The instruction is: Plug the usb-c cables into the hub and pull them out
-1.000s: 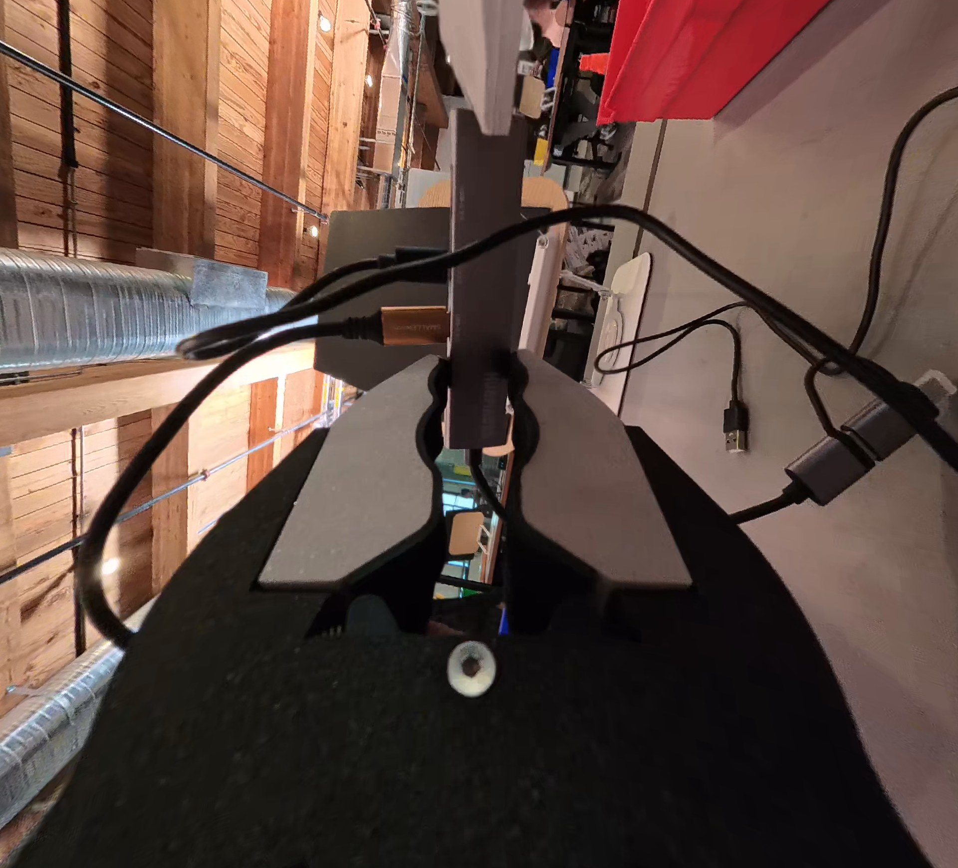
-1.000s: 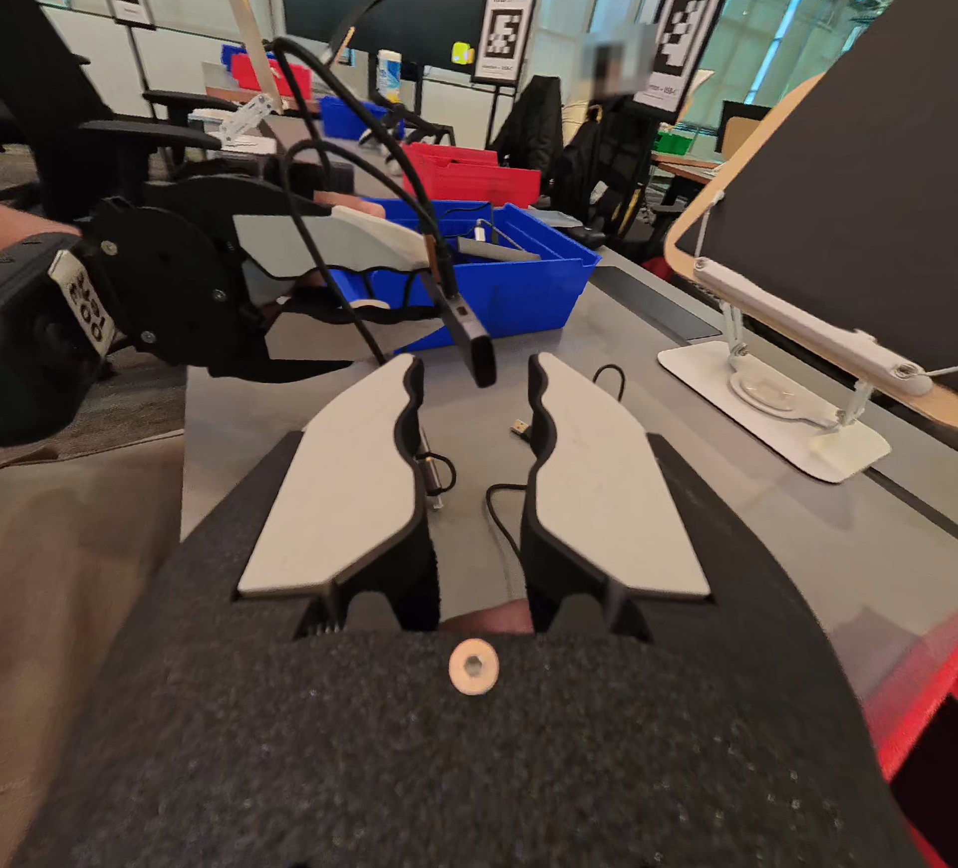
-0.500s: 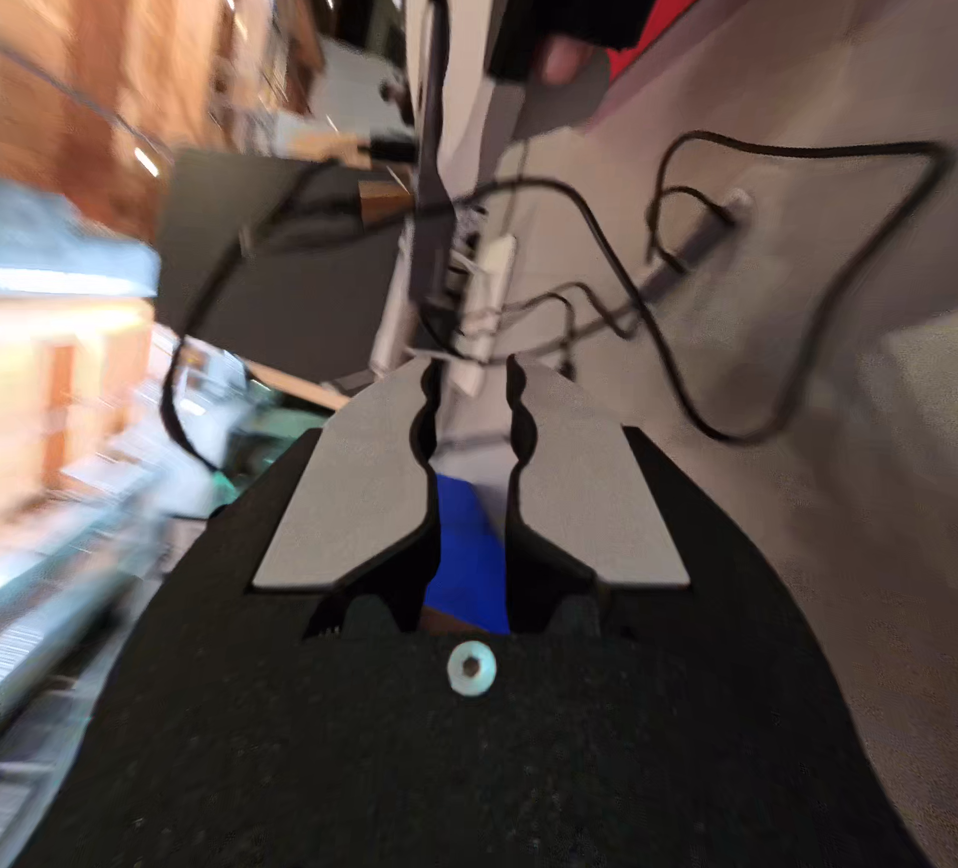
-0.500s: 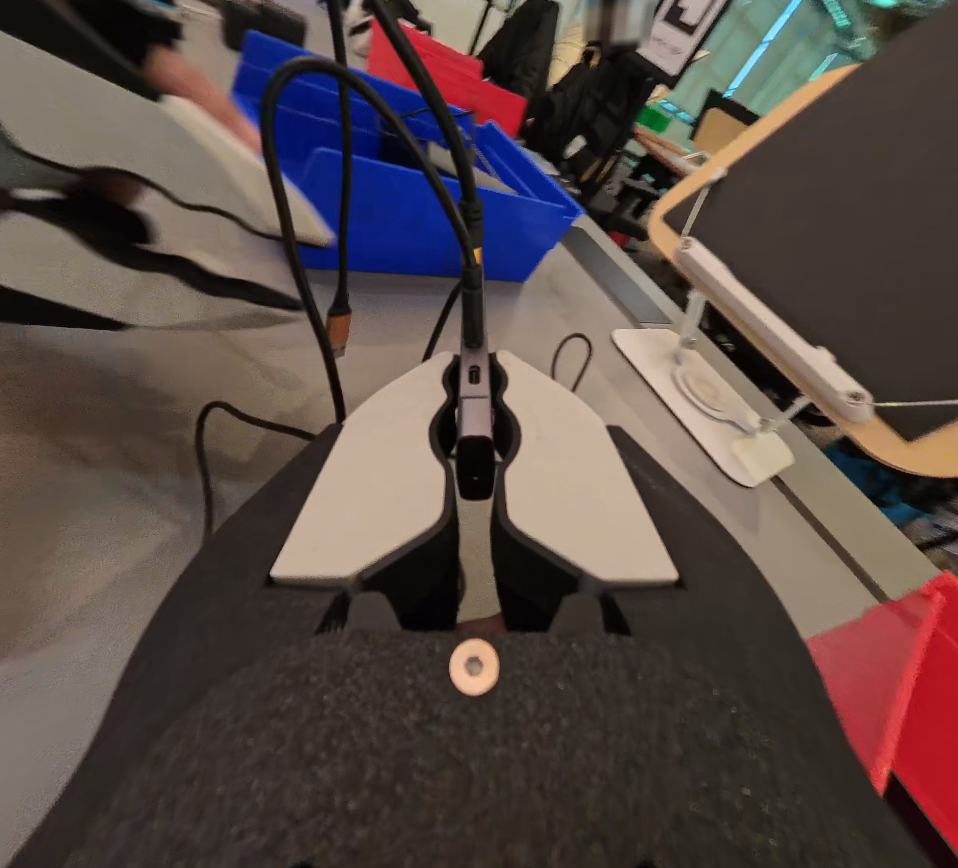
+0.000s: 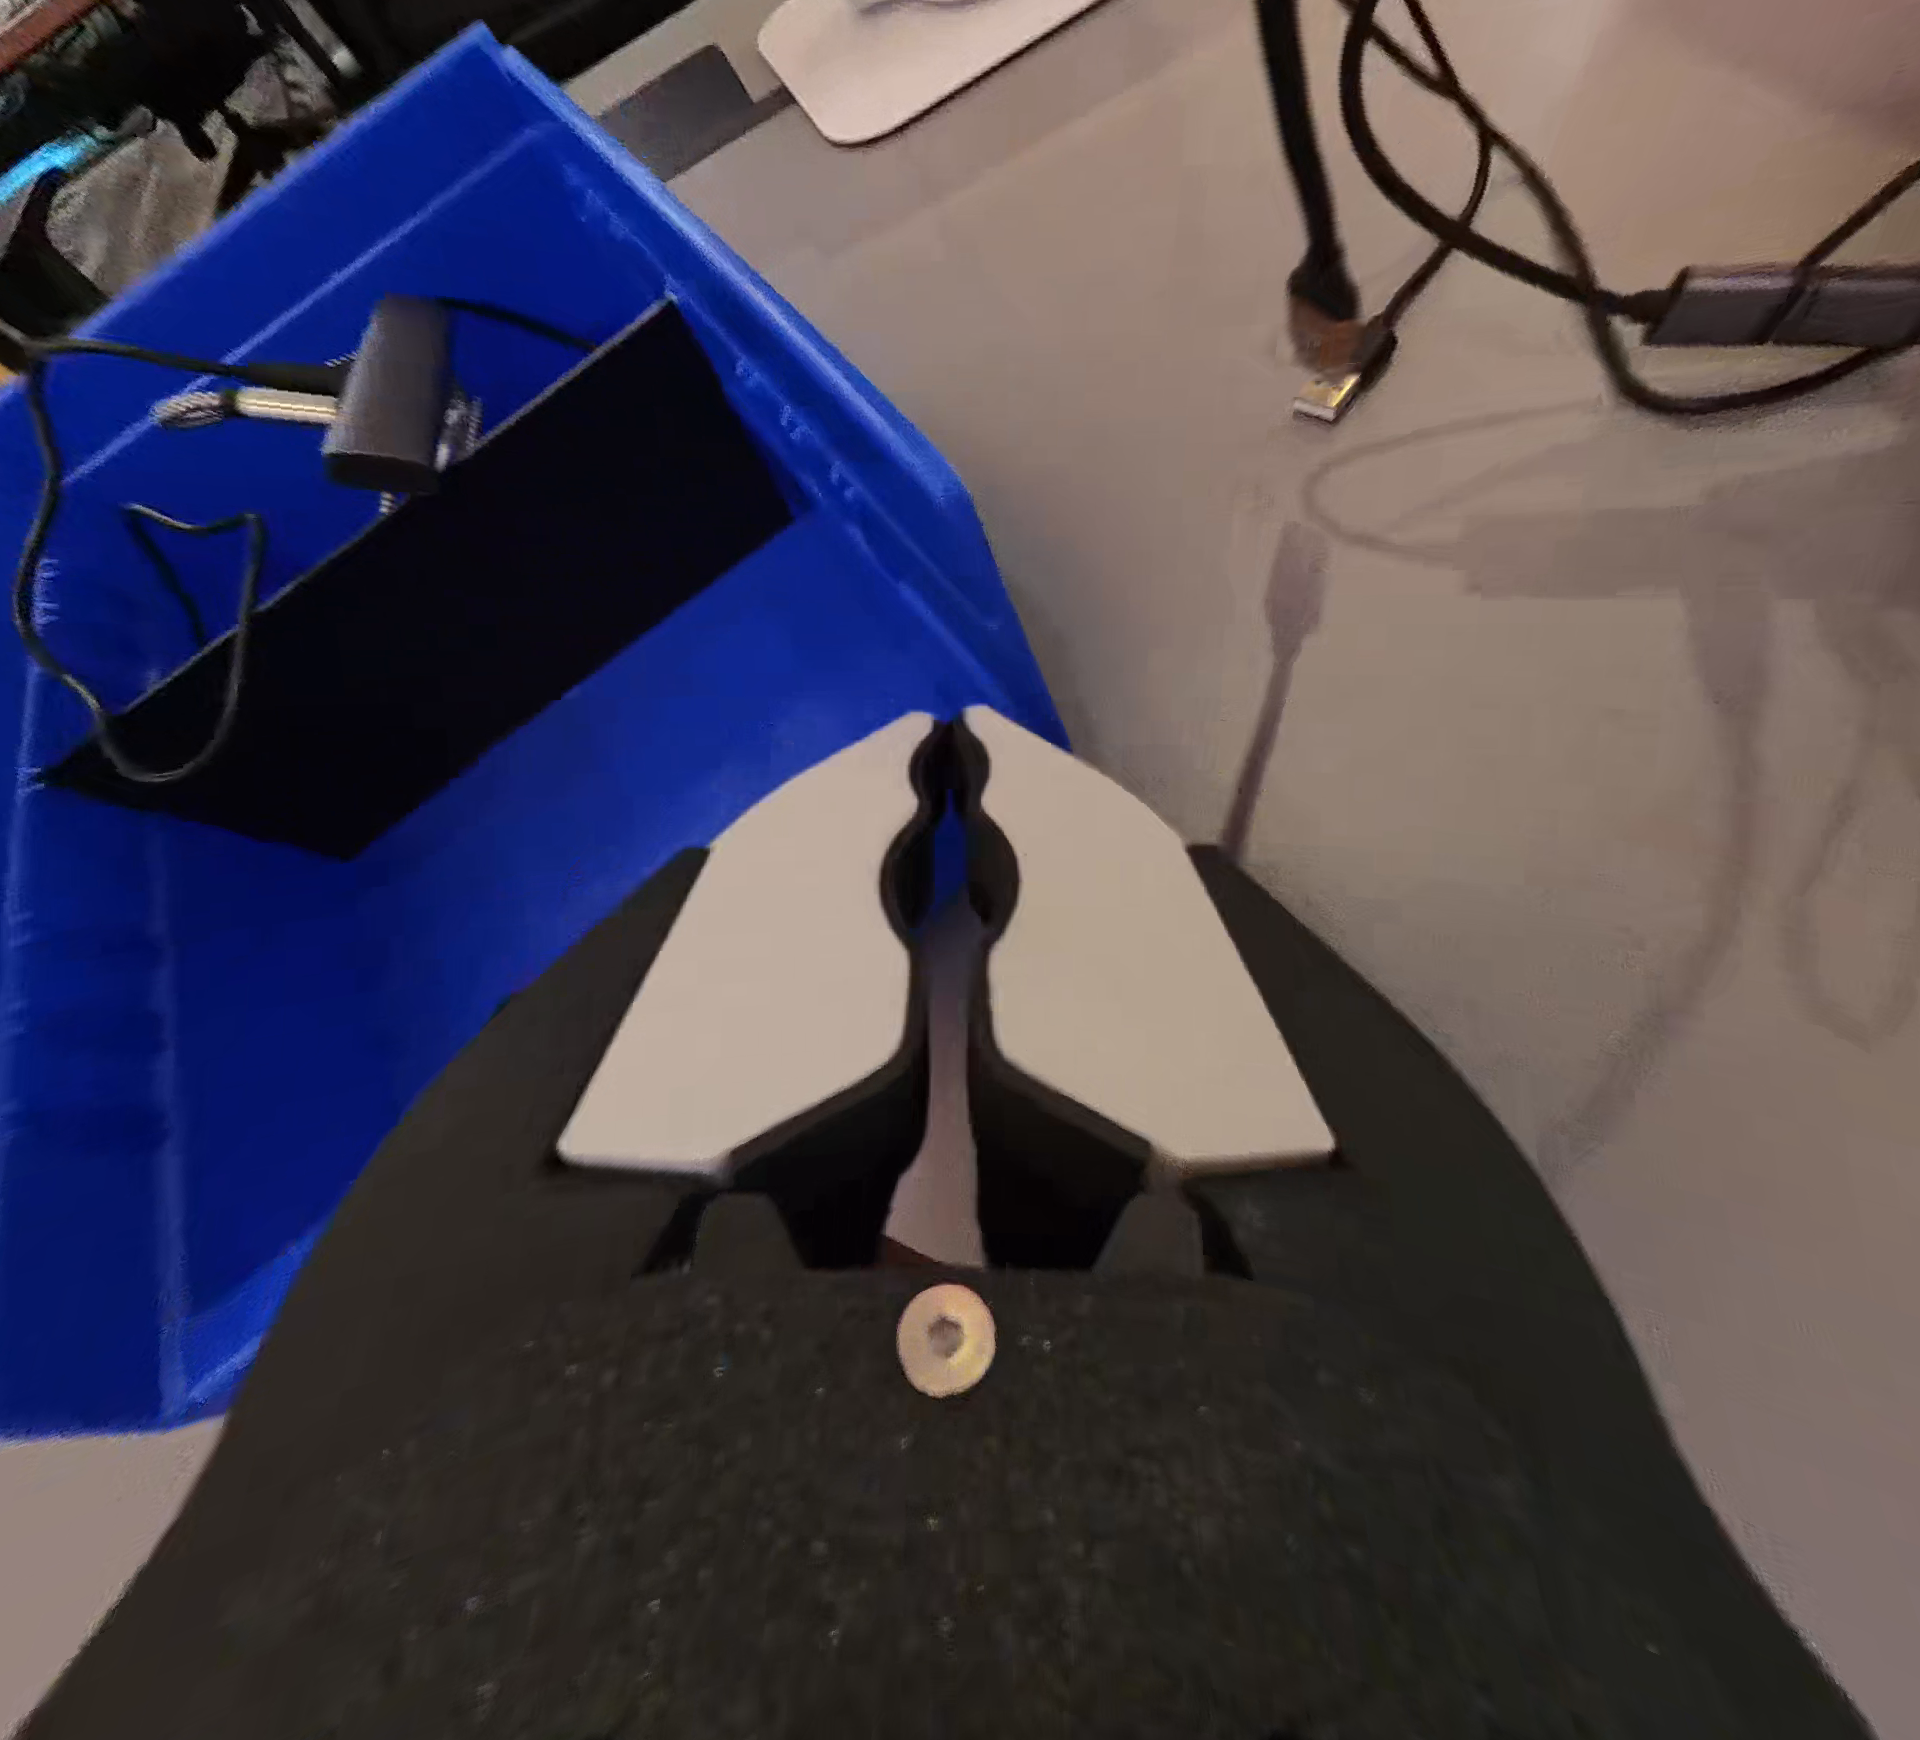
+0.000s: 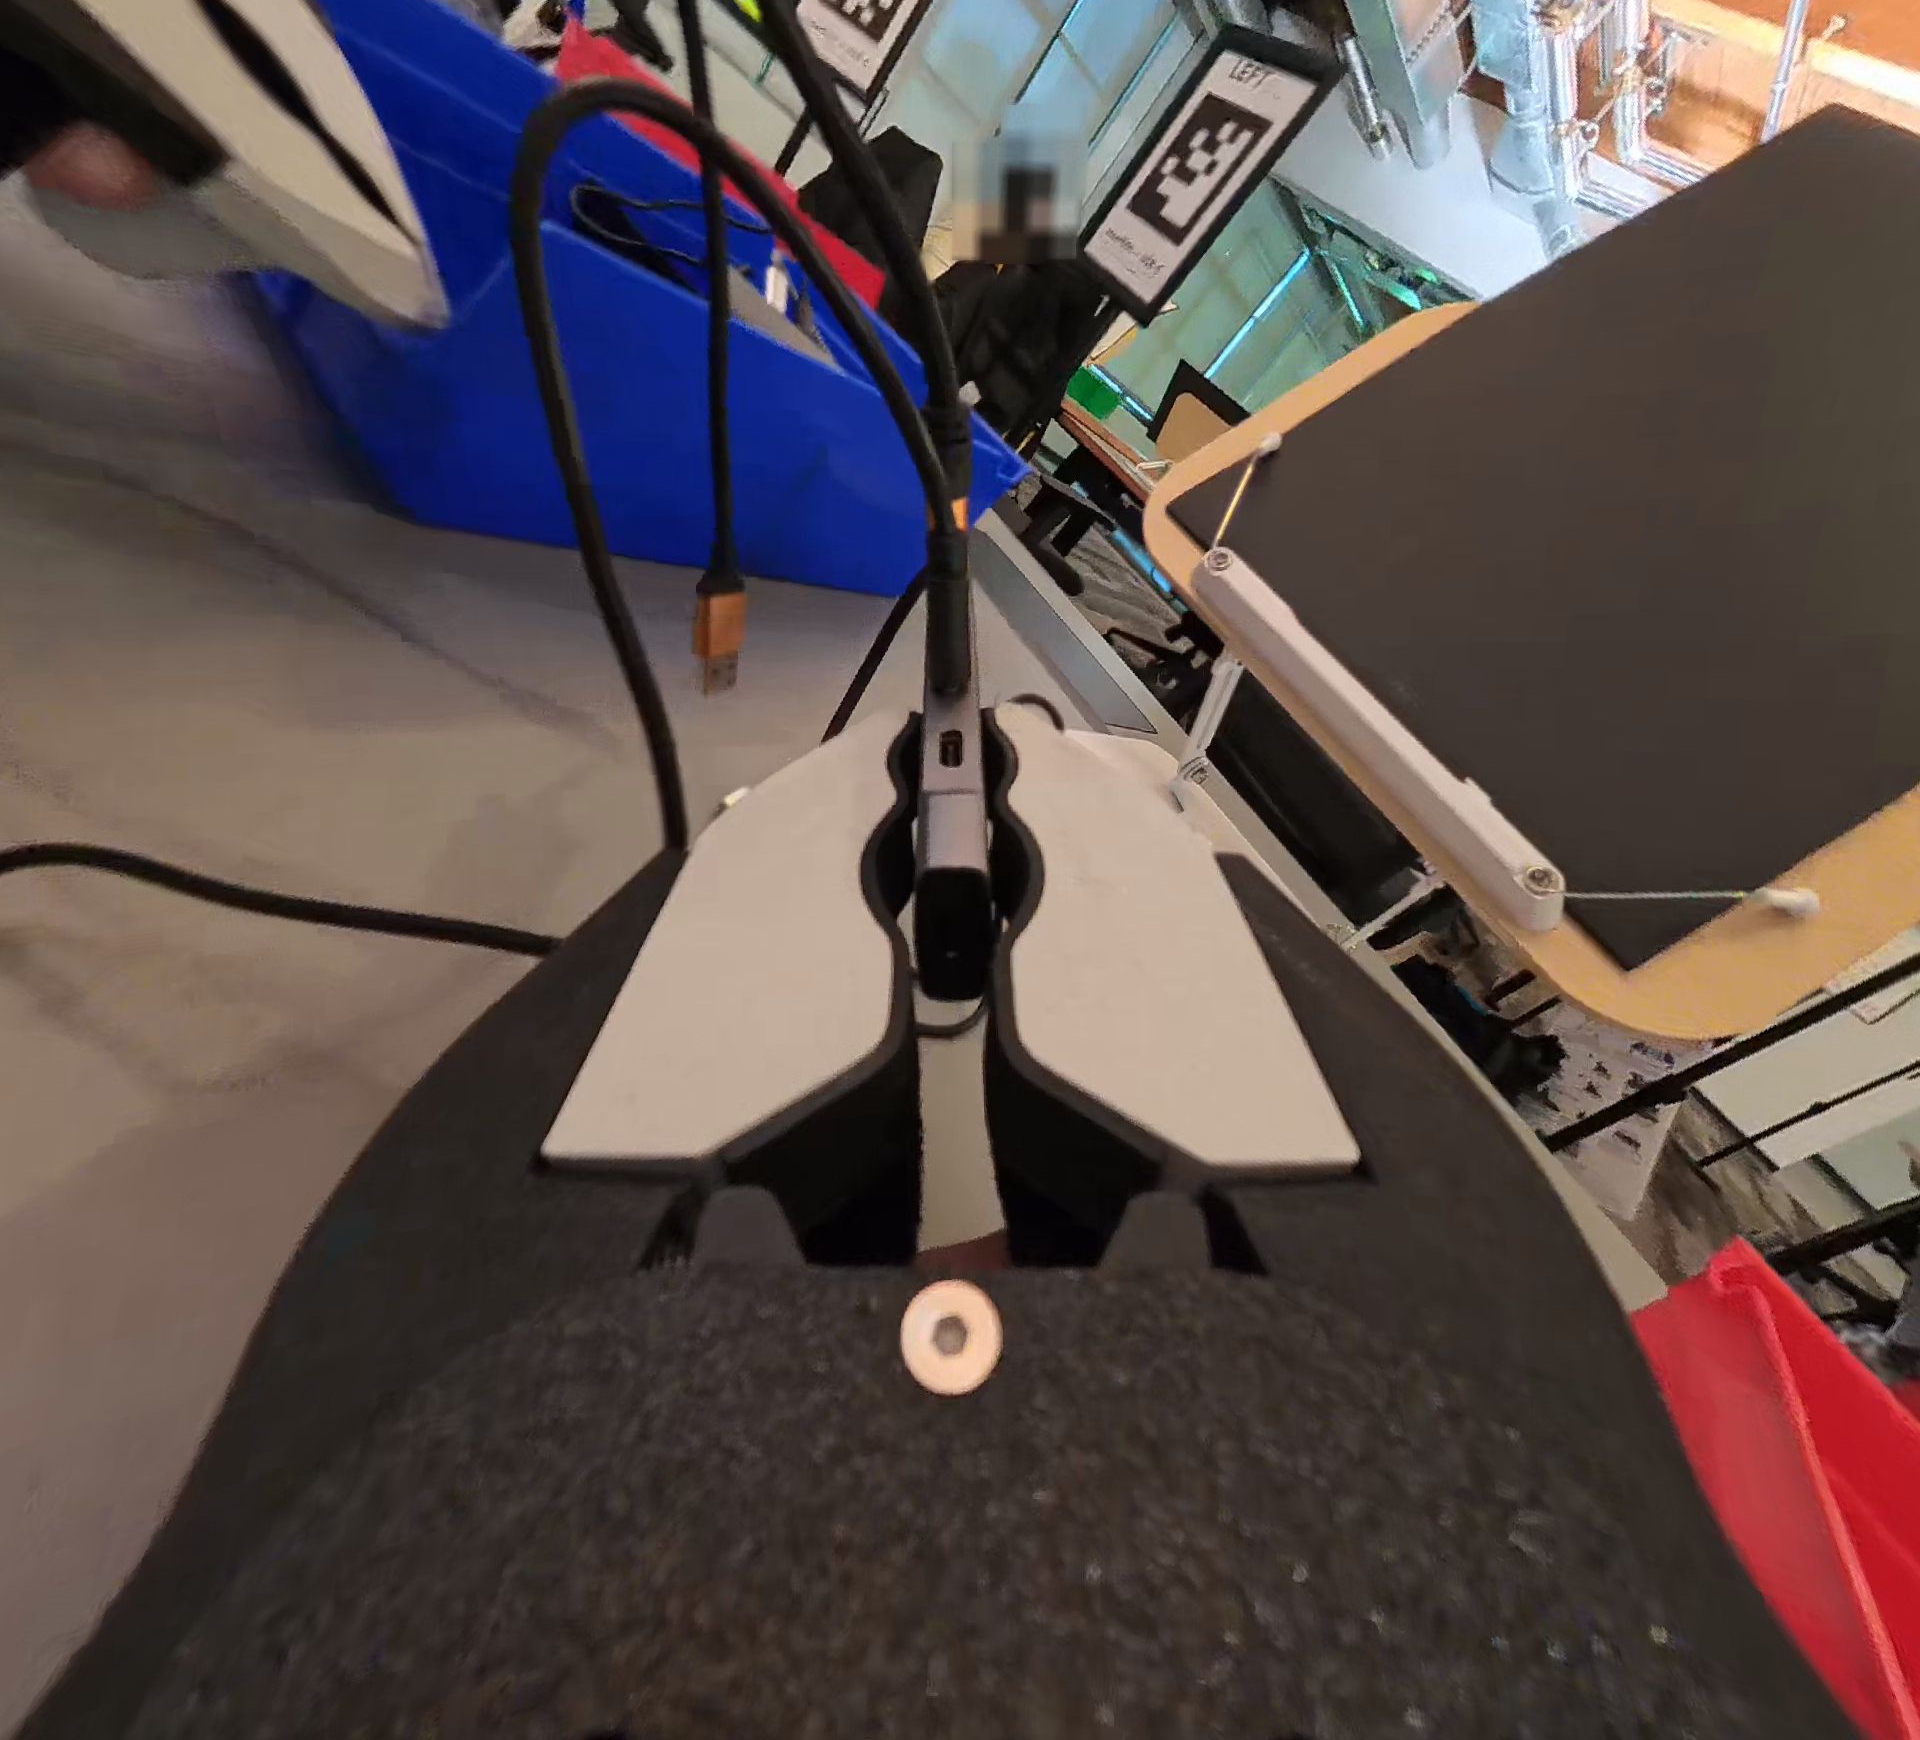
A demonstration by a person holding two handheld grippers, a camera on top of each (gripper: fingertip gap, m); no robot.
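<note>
My right gripper [image 6: 951,724] is shut on the slim dark grey hub [image 6: 951,869] and holds it above the table. One black cable [image 6: 948,620] is plugged into the hub's far end and arches up to the left. A cable with a copper plug [image 6: 719,620] hangs free, left of the hub. My left gripper [image 5: 948,740] is shut and empty, low over the grey table beside the blue bin. It also shows blurred at the upper left of the right wrist view [image 6: 416,298]. The copper plug [image 5: 1320,308] touches the table by a silver USB plug [image 5: 1330,391].
A blue bin [image 5: 852,485] holding cables stands left of my left gripper. A grey adapter [image 5: 1756,308] and loose black cables lie at the right. A white stand base [image 5: 987,28] carries a black board [image 6: 1610,495]. A red bin [image 6: 1818,1482] is at the near right. Some 20 cm of space lies between my two pairs of fingers.
My right gripper closed on the hub and my left gripper let it go. The left gripper swung down to the table and shut. The copper plug left the hub and hangs free.
</note>
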